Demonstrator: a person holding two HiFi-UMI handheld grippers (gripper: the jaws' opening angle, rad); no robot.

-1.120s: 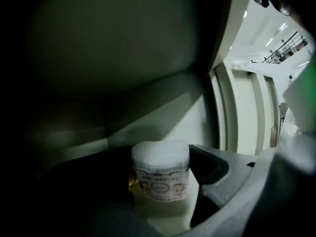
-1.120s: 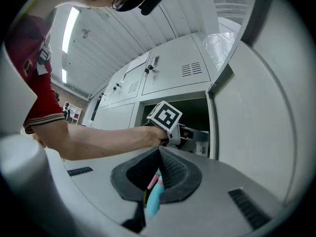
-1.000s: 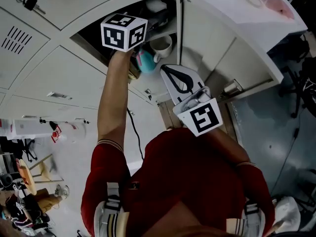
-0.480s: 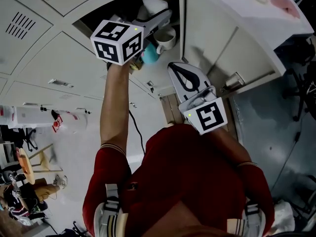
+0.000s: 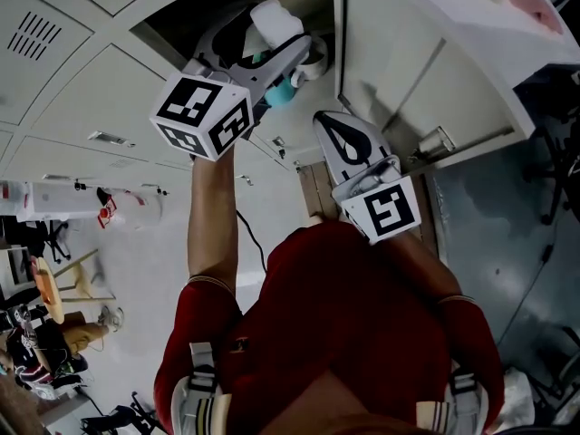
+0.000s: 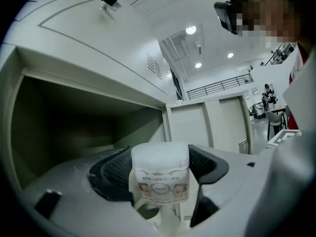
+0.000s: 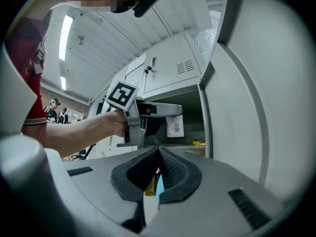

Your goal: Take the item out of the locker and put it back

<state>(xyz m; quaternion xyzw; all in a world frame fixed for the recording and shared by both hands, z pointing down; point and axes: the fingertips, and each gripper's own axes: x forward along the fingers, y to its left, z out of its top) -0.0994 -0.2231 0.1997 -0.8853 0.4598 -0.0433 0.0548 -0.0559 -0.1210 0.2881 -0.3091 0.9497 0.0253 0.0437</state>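
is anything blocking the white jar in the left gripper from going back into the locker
Nothing visible does. The left gripper holds the white jar before the open locker, whose door is swung aside. A mug stands lower, beside the gripper.

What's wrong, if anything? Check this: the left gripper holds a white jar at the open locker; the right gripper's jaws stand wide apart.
The right gripper has its jaws together, not wide apart; the right gripper view shows it. Rest stands.

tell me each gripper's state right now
left gripper: closed on a white jar
right gripper: closed, nothing held
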